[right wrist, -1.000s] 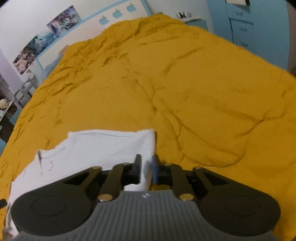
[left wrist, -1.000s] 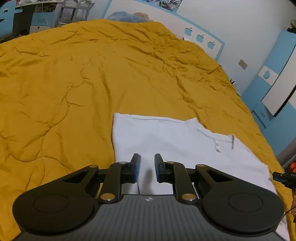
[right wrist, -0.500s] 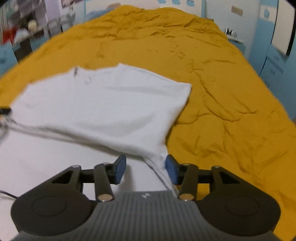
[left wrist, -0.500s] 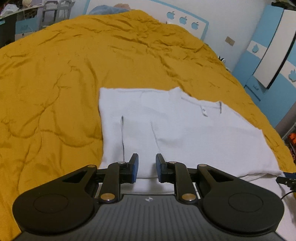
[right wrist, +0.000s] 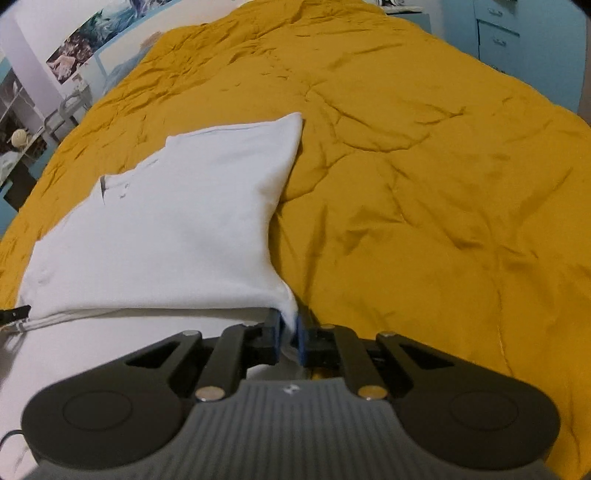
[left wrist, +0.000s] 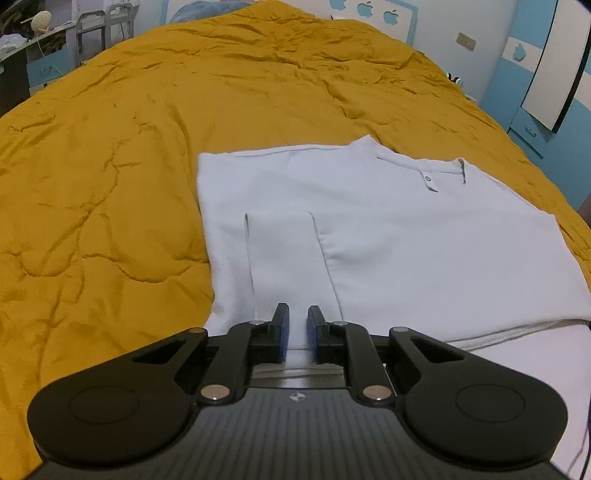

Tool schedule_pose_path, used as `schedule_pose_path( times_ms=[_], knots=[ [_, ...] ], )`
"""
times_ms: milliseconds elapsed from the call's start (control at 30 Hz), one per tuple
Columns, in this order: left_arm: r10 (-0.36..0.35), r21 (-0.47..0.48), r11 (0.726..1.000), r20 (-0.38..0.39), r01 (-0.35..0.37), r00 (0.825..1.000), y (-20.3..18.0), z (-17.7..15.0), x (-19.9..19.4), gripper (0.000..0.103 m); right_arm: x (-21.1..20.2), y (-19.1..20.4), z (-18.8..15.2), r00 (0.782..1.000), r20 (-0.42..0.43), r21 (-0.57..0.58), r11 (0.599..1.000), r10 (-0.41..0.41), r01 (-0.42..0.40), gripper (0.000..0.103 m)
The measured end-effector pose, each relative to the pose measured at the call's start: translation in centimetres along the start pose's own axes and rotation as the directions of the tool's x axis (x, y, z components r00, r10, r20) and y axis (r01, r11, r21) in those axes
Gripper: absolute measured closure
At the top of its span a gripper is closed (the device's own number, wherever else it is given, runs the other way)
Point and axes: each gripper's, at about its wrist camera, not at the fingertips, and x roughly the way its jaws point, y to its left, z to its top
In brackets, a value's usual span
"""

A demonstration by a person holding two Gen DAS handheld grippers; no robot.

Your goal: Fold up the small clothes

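Mustard-yellow quilted bedspread (left wrist: 110, 184) fills most of the left wrist view, wrinkled and spread over the whole bed. On it lies a white polo shirt (left wrist: 406, 229), front up, its buttoned collar toward the headboard, its upper part folded down over the lower part so that a doubled edge runs across near the camera. One sleeve is folded in over the chest and lies as a long strip pointing at the camera. The left gripper (left wrist: 295, 332) hangs over the near end of that strip; its blue-padded jaws stand a narrow way apart and are closing, white cloth shows in the gap, and I cannot tell whether the pads press on it. A blue wardrobe (left wrist: 546, 74) stands beyond the bed to the right, and a white headboard with blue apple shapes (left wrist: 365, 9) at the far end.

From the right wrist view, the same white polo shirt (right wrist: 177, 229) lies to the left of centre on the bedspread (right wrist: 424, 184), its right edge lifted and drawn into a peak. The right gripper (right wrist: 290, 334) is clamped on that near corner of the shirt, cloth pinched between the blue pads. Posters (right wrist: 81, 51) hang on the wall at the upper left
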Motion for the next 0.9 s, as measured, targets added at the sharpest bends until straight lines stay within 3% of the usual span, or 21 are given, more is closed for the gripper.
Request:
schedule_pose_path(
  times_ms=[200, 467, 567, 767, 900],
  knots=[
    [-0.027, 0.028, 0.999, 0.009, 0.027, 1.0, 0.0, -0.4, -3.4, 0.08, -3.4, 0.5, 0.0, 1.0, 0.0, -0.039, 0.999, -0.002, 0.002, 0.101],
    [-0.083, 0.21, 0.975, 0.015, 0.078, 0.996, -2.9, -1.9, -10.8, 0.07, -11.1, 4.1, -0.9, 0.997, 0.054, -0.213, 0.976, 0.049, -0.036, 0.094],
    [-0.118, 0.298, 0.948, 0.015, 0.108, 0.993, -4.3, -3.3, -13.5, 0.068, -13.9, 5.8, -2.0, 0.996, 0.06, -0.306, 0.951, 0.07, -0.049, 0.083],
    [-0.152, 0.457, 0.877, -0.025, 0.147, 0.988, -6.1, -8.1, -17.2, 0.065, -18.5, 8.8, -6.4, 0.995, 0.027, -0.492, 0.867, 0.1, -0.074, 0.078],
    [-0.154, 0.553, 0.818, -0.057, 0.16, 0.986, -6.7, -11.2, -19.1, 0.057, -20.2, 9.9, -9.7, 0.996, -0.02, -0.597, 0.798, 0.092, -0.086, 0.073]
  ],
)
